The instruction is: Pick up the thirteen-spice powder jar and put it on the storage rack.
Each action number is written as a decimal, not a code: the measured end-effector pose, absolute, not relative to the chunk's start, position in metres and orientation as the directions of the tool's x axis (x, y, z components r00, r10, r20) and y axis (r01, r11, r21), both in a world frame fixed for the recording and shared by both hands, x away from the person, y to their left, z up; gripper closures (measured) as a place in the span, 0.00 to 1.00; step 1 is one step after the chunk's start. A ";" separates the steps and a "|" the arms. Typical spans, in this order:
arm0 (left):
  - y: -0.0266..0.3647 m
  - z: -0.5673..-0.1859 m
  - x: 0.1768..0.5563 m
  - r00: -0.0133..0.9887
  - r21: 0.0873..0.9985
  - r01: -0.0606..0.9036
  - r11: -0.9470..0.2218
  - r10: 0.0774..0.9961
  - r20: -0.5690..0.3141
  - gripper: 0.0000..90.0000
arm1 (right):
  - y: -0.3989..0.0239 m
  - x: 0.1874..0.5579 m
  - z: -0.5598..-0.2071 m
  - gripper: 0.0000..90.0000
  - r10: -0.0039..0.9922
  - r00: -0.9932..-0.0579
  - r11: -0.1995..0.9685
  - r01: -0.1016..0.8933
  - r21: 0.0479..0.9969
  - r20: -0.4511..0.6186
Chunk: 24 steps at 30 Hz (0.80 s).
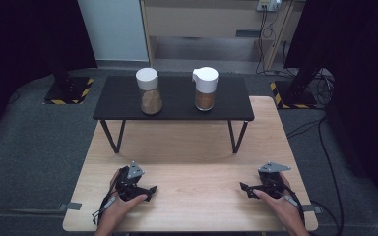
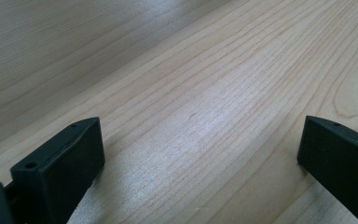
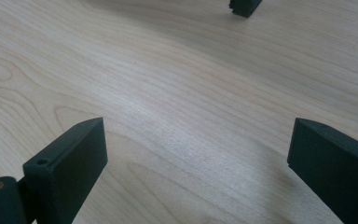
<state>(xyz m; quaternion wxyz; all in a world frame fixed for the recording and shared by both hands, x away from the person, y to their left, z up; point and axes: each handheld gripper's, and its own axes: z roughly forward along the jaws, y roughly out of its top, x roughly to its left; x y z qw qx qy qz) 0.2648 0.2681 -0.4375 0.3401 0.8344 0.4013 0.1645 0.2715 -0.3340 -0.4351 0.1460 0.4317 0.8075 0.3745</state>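
Two clear shakers with white caps stand on a low black shelf [image 1: 226, 105]: a rounded one [image 1: 150, 93] at its left and a straight one [image 1: 205, 89] at its right, both holding brown powder. My left gripper [image 1: 151, 191] rests low over the wooden table [image 1: 192, 147] near its front left, jaws pointing right, open with only bare wood between them [image 2: 200, 126]. My right gripper [image 1: 243, 189] sits near the front right, jaws pointing left, open over bare wood [image 3: 196, 126]. A tip of the left gripper [image 3: 244, 7] appears at the top of the right gripper view.
The black shelf stands on thin legs [image 1: 236, 137] across the far half of the table. Bare wood lies between the two grippers. Beyond the table are grey floor, a wooden cabinet [image 1: 202, 19] and stands with yellow-black tape [image 1: 69, 93].
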 end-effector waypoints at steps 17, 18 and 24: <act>0.268 -0.437 0.265 0.624 0.700 0.558 -0.446 0.782 0.002 0.00 | -0.316 0.263 -0.446 0.01 0.777 -0.629 0.428 0.547 0.720 0.016; 0.268 -0.437 0.265 0.624 0.699 0.558 -0.447 0.782 0.002 0.00 | -0.316 0.263 -0.446 0.01 0.778 -0.628 0.428 0.547 0.720 0.015; 0.268 -0.438 0.265 0.623 0.700 0.558 -0.446 0.782 0.002 0.00 | -0.315 0.261 -0.446 0.01 0.782 -0.624 0.424 0.549 0.720 0.015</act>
